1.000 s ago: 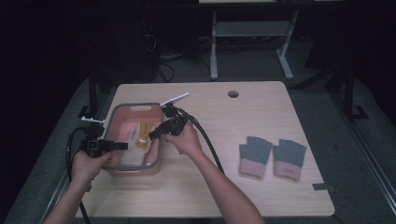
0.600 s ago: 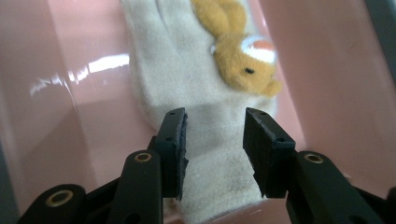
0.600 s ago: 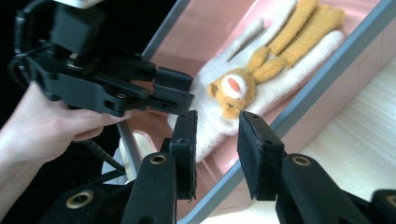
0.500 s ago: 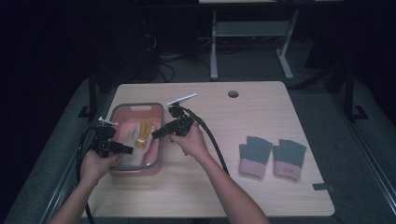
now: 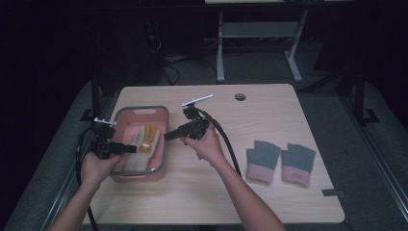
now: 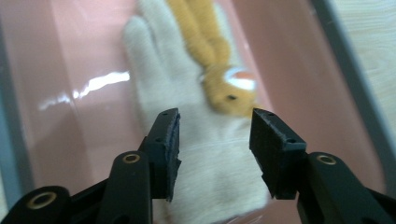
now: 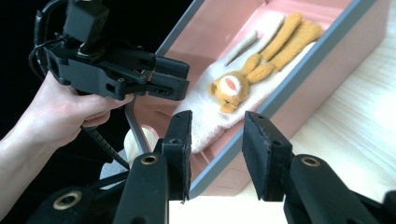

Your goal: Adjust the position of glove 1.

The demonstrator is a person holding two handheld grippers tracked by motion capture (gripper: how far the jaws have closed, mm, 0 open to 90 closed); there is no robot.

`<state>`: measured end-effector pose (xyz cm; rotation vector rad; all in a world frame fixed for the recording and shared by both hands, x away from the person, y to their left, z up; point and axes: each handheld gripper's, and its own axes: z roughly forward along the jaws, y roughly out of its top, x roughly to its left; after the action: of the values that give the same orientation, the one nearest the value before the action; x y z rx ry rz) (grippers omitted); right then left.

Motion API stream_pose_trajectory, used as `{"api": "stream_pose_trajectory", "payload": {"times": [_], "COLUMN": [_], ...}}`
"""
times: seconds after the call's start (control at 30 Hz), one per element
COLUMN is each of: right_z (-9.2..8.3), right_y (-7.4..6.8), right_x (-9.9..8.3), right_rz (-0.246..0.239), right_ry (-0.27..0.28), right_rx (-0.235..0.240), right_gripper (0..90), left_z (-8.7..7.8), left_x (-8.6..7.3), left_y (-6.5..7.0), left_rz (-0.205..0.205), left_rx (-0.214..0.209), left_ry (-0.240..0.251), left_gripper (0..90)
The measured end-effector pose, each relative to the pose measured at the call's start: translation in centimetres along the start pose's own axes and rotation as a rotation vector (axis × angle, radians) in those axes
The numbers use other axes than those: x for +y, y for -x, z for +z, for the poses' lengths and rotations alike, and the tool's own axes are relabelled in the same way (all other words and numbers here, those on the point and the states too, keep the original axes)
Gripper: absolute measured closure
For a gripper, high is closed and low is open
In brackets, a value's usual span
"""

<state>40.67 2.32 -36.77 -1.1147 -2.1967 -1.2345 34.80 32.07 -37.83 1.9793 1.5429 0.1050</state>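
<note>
On the table (image 5: 269,192), the bin (image 5: 161,126) at nine o'clock holds the gloves (image 5: 144,142), now released. Both the left gripper (image 5: 132,149) and right gripper (image 5: 167,136) have just been opening, empty, half-spread; the right has backed off, so placing looks finished.
</note>
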Motion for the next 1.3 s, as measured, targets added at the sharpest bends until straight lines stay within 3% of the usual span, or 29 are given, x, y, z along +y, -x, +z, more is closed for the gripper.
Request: {"api": "stream_pose_trajectory", "payload": {"times": [0.23,0.43,0.63,0.83,1.1,1.3], "right_z": [-1.3,-2.3,-3.5,-4.5,-5.7,-7.0], "right_y": [0.1,0.4,1.1,1.6,2.1,2.6], "right_x": [-0.1,-0.3,-0.8,-1.3,-1.9,-2.4], "right_rz": [0.0,0.001,0.014,0.025,0.028,0.029], "right_ry": [0.011,0.02,0.036,0.04,0.04,0.035], "right_rx": [-0.009,-0.017,-0.025,-0.036,-0.05,-0.088], "right_gripper": [59.9,58.0,55.3,54.4,52.6,50.5], "left_z": [-0.3,-0.7,-0.8,-0.3,-0.2,0.1], "left_x": [0.6,1.2,2.0,2.5,2.9,3.4], "left_y": [1.6,2.7,5.2,6.9,8.0,9.0], "left_rz": [0.045,0.029,0.08,0.114,0.129,0.152], "left_rx": [-0.037,-0.095,-0.133,-0.165,-0.183,-0.187], "left_ry": [0.029,0.072,0.093,0.102,0.126,0.132], "left_gripper": [47.8,42.5,38.7,35.5,32.6,31.4]}}
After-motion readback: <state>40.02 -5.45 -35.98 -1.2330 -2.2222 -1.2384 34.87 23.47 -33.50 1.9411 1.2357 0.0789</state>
